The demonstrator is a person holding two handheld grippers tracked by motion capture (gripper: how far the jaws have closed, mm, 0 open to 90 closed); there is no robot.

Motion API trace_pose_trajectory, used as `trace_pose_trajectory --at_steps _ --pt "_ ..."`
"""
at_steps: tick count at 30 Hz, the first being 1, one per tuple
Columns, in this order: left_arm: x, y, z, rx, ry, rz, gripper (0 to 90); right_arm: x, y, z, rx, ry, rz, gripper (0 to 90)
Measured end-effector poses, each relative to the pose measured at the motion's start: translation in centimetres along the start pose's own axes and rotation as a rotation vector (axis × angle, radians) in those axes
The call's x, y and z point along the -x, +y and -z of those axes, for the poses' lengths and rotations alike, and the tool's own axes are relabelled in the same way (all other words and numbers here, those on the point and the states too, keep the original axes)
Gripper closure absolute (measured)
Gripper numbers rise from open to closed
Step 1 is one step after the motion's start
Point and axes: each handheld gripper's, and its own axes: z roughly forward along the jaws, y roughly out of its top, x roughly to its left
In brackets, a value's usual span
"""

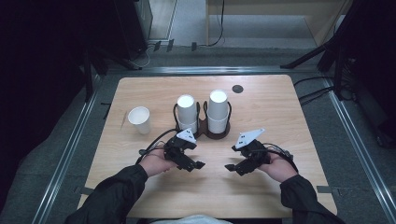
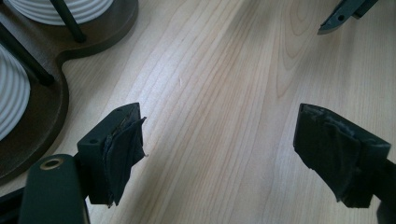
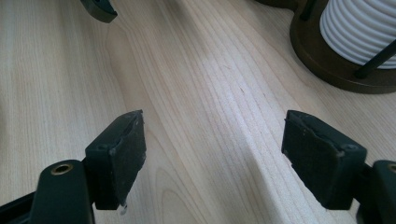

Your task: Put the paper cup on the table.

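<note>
High view: a wooden table (image 1: pixel 140 186) carries a dark 2-slot cup holder (image 1: pixel 204 128) at the frame's centre, each slot holding an upturned white ribbed paper cup, the left cup (image 1: pixel 187 112) and the right cup (image 1: pixel 218 110), bottoms up and long axes vertical. A 3rd loose paper cup (image 1: pixel 139 119) stands mouth-up in the left-centre of the frame, apart from the holder, also with its axis vertical. The left gripper (image 1: pixel 198 165) and the right gripper (image 1: pixel 229 167) sit low in the frame below the holder, tips pointing toward each other.

In the left gripper view its jaws are spread wide over bare wood, nothing between them, with the holder's base (image 2: pixel 46 93) at the upper left. The right gripper view shows the same: jaws apart and empty, holder at the upper right.

Judging from this, no cup is gripped yet; any lifting, moving or stacking of cups remains to be done.
</note>
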Motion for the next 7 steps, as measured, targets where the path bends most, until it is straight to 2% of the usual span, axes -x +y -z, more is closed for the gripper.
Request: trace_pose_trajectory --at_steps 3,7 --pt "-0.12 -0.16 -0.28 -0.019 0.024 -0.003 16.0 -0.04 -0.02 -0.10 -0.007 0.002 0.002 21.9" --pt "-0.32 -0.25 -0.44 -0.029 0.035 0.007 16.0 -0.06 -0.05 -0.18 -0.012 0.003 0.013 21.9"
